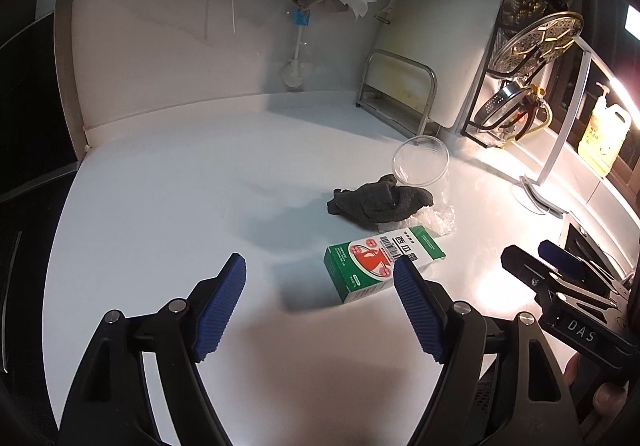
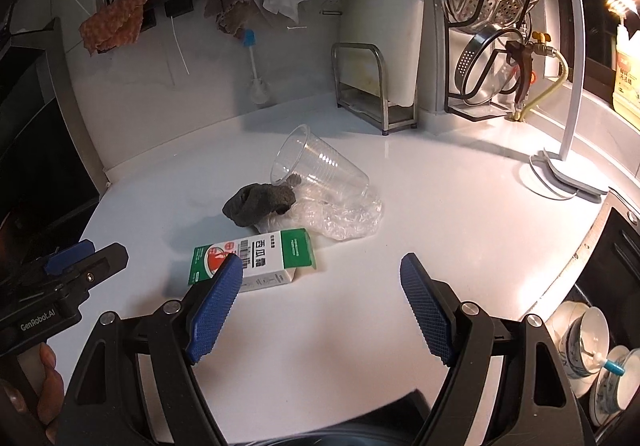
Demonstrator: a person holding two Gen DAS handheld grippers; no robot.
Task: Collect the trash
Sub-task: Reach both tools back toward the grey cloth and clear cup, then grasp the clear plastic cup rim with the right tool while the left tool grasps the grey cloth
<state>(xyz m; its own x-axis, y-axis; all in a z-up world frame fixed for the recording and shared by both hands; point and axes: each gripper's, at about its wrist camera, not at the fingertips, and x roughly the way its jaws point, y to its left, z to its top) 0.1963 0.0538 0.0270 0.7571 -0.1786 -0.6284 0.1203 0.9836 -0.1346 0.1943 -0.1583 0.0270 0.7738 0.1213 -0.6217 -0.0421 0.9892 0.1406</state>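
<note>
Both claws hang just above the white tabletop (image 1: 168, 182) with nothing in them. The left claw (image 1: 320, 278) has its blue pads spread wide, and the right claw (image 2: 322, 278) is spread just as wide beside it. From where I stand, neither touches anything yet.

Just ahead of the pads lies the nearest piece of trash — a green and white carton (image 2: 256, 260) printed with a red picture and a barcode, flat on its side. In the left wrist view it sits right beside the right-hand pad (image 1: 416, 310); in the right wrist view the left-hand pad (image 2: 214, 310) overlaps its near corner.

Beyond the carton, touching or nearly so, is a crumpled dark grey cloth (image 1: 380, 202), and beside that a wad of clear plastic film (image 2: 340, 218). A clear plastic cup (image 2: 316, 170) lies tipped on its side against the film, mouth towards the back wall. It looks empty, though a corner of the cloth sits right at its rim, and I cannot tell if it pokes inside.

I'd say collecting has barely begun: the whole little heap is untouched, and no bin shows in either view. The next move likely calls for one claw to drop over the carton's narrow width and close — its flat sides should hold well.
</note>
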